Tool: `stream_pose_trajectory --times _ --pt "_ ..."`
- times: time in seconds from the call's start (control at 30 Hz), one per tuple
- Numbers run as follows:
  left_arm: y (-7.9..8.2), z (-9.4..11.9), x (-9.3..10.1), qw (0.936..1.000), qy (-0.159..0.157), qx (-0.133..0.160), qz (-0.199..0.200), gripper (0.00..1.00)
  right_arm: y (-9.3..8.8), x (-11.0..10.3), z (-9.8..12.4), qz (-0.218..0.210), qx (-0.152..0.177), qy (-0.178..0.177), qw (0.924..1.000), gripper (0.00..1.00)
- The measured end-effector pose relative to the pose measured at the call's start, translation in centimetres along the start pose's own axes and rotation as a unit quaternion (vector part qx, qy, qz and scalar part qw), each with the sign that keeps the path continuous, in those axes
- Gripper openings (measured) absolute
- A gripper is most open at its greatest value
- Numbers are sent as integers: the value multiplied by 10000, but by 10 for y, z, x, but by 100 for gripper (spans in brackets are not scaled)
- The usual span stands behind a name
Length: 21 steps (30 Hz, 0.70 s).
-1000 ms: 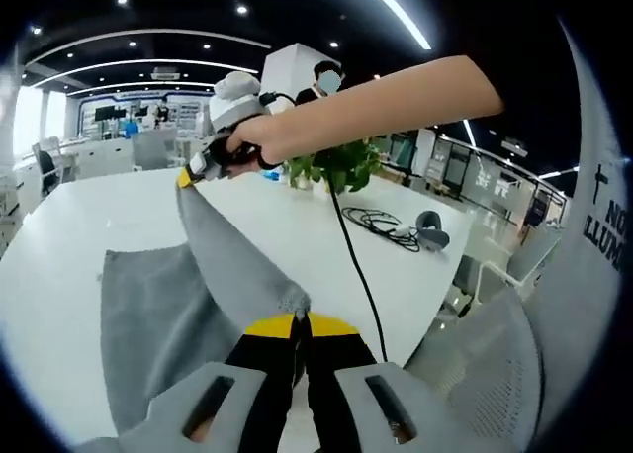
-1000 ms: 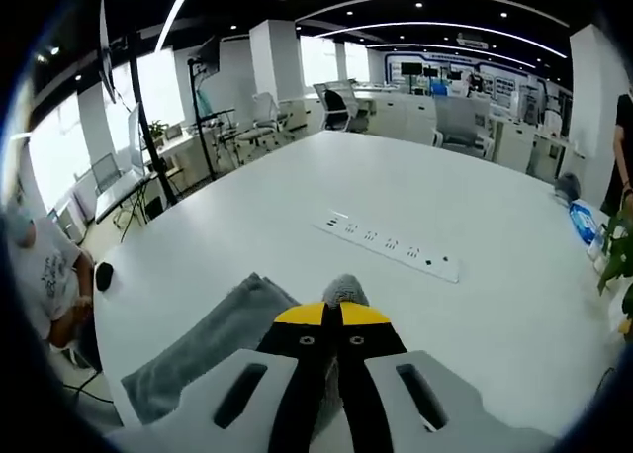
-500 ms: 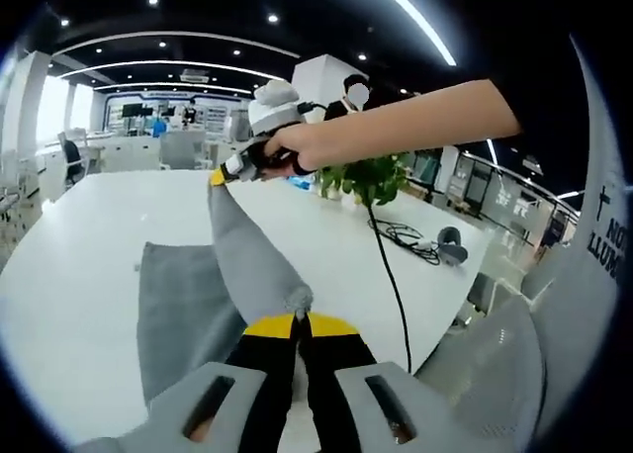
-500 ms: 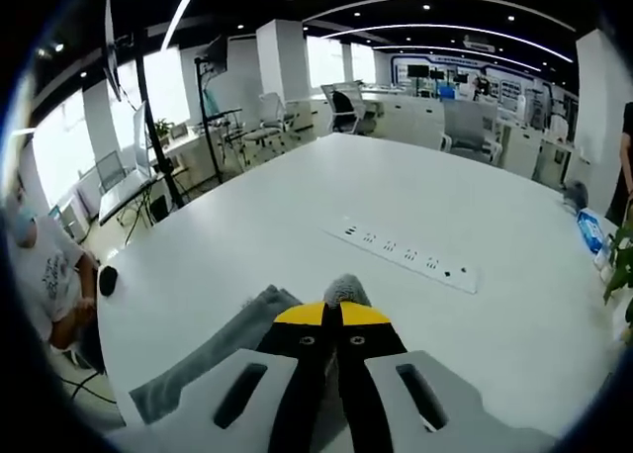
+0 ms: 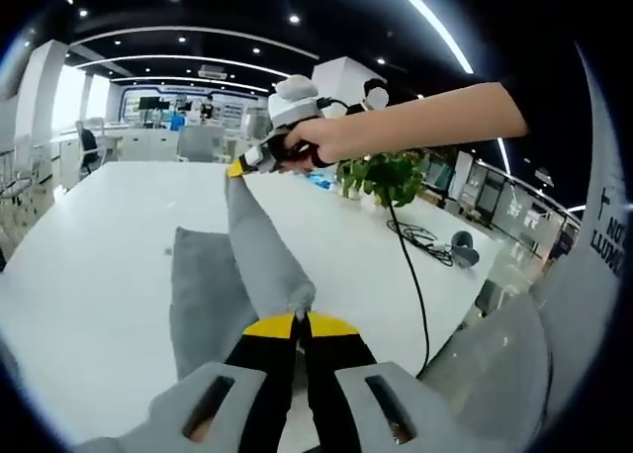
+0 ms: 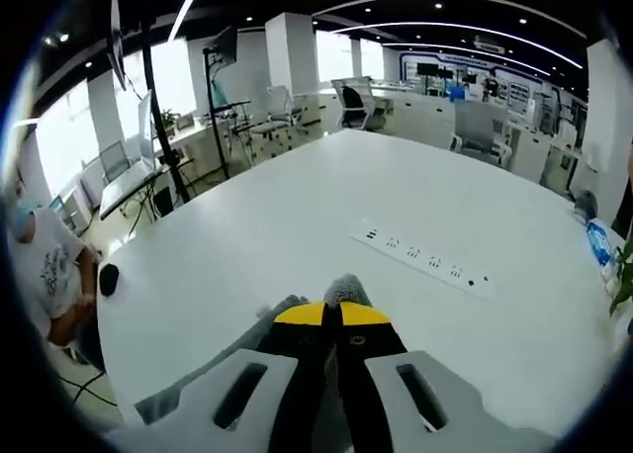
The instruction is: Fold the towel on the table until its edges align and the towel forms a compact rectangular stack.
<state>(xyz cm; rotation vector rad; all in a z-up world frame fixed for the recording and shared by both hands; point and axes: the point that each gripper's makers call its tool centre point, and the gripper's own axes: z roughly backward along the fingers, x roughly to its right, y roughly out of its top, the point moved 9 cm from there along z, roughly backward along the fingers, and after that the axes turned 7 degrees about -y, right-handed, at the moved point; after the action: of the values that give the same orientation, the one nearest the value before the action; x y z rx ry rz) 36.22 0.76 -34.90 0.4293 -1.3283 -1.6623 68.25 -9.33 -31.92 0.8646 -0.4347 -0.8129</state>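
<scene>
The grey towel (image 5: pixel 203 290) lies partly on the white table (image 5: pixel 89 245), with one edge lifted and stretched between both grippers. My left gripper (image 5: pixel 300 319) is shut on a towel corner that bunches just above its yellow tips. In the left gripper view the right gripper (image 5: pixel 240 166), held by a hand, pinches the far corner above the table. In the right gripper view my right gripper (image 6: pixel 332 310) is shut on a grey tuft of towel (image 6: pixel 342 289), and more of the cloth hangs below left of the jaws.
A potted green plant (image 5: pixel 381 176), a black cable (image 5: pixel 420 237) and a dark headset (image 5: pixel 462 250) sit on the table's right side. A white power strip (image 6: pixel 427 265) lies ahead of the right gripper. A seated person (image 6: pixel 40 275) is at the table's left edge.
Both grippers have carried the lifted edge across; the towel's flat part looks narrower in the left gripper view, and less cloth shows below the right gripper's jaws. Both stay shut.
</scene>
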Motion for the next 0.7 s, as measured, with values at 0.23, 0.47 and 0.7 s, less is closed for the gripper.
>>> stream_pose_trajectory --times 0.23,0.47,0.7 --pt "-16 4 -15 9993 147 -99 327 3 -6 -16 -19 66 -154 34 9999 0" --pt "-33 9 -30 9968 303 -134 729 3 -11 -30 -42 189 -310 125 9993 0" --pt "-50 13 -41 9911 357 -104 1280 3 -18 -45 -54 300 -467 195 9983 0"
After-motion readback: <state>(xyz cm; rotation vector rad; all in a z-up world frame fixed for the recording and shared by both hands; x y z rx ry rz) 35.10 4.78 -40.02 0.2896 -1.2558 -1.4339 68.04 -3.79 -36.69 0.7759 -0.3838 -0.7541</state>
